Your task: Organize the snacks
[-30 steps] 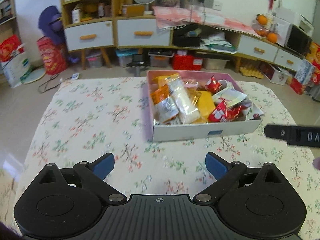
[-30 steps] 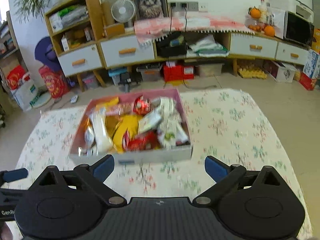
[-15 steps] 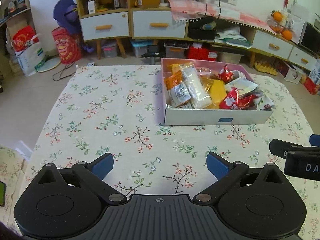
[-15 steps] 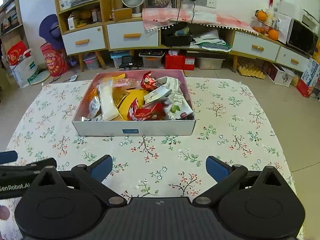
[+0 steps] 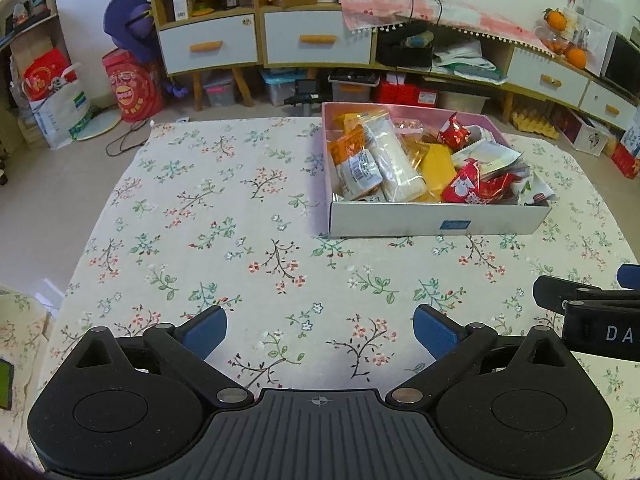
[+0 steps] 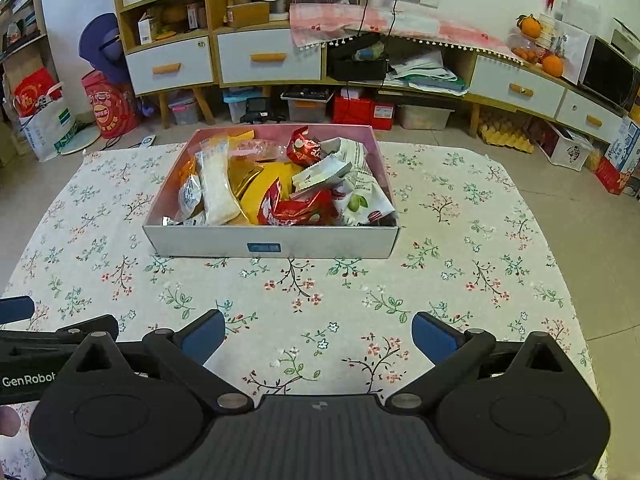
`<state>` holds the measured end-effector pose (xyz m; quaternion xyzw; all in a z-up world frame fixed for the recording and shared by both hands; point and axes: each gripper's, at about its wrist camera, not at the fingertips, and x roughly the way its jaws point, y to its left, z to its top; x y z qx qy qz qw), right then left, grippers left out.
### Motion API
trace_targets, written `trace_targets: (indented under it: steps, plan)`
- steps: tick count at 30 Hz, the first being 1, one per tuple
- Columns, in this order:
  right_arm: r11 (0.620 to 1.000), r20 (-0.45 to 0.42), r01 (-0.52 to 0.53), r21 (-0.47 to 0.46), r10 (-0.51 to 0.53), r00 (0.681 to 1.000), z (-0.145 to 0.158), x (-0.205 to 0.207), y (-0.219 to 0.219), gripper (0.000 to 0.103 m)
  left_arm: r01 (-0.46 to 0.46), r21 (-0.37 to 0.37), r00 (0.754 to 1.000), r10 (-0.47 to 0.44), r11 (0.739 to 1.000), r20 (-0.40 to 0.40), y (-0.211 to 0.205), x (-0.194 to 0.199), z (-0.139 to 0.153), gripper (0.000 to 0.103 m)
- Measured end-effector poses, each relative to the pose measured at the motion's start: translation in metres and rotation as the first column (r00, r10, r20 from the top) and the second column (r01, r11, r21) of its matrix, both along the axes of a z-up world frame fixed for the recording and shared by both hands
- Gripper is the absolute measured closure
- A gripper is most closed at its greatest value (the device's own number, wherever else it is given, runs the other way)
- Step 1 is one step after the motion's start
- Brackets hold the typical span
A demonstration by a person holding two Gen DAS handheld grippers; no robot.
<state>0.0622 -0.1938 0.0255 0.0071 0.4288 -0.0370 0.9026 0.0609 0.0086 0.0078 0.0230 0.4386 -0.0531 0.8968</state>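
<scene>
Your left tongs (image 5: 320,330) hang wide open over the near part of the counter (image 5: 224,216), nothing between the blue pads (image 5: 206,330); your right tongs (image 6: 318,334) are spread just as wide and grip nothing either; both sit low above the flowered cloth, well short of the box (image 6: 276,242).

From your left camera the box (image 5: 436,222) stands ahead and to the right on the counter; from your right camera it lies straight ahead, a little left of centre; its white front wall faces you and carries a small blue label (image 6: 263,247); its inside walls are pink.

The snacks are all inside the box, heaped loosely; a long white packet (image 6: 216,188) lies lengthwise on the left side, with an orange packet (image 5: 354,162) just beside it against the left wall; a yellow packet (image 6: 258,192) sits in the middle; a red packet (image 6: 298,208) rests near the front wall, and a second red packet (image 6: 304,146) stands up toward the back; a white packet (image 6: 322,172) lies across the right side, above a packet with green print (image 6: 360,204) in the front right corner.

In your left view the right tongs' black arm enters from the right edge; in your right view the left tongs show at the left edge; the two are near each other, side by side.
</scene>
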Motion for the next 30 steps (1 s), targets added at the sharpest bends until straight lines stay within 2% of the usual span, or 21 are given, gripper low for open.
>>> trace_targets:
  steps: [30]
  plan:
    - [1.0,-0.01,-0.006,0.008,0.006,1.0,-0.0015,-0.0008,0.0029,0.024,-0.005,0.004,1.0,0.005,1.0,-0.01,0.0002,-0.0003,-0.0037,0.002]
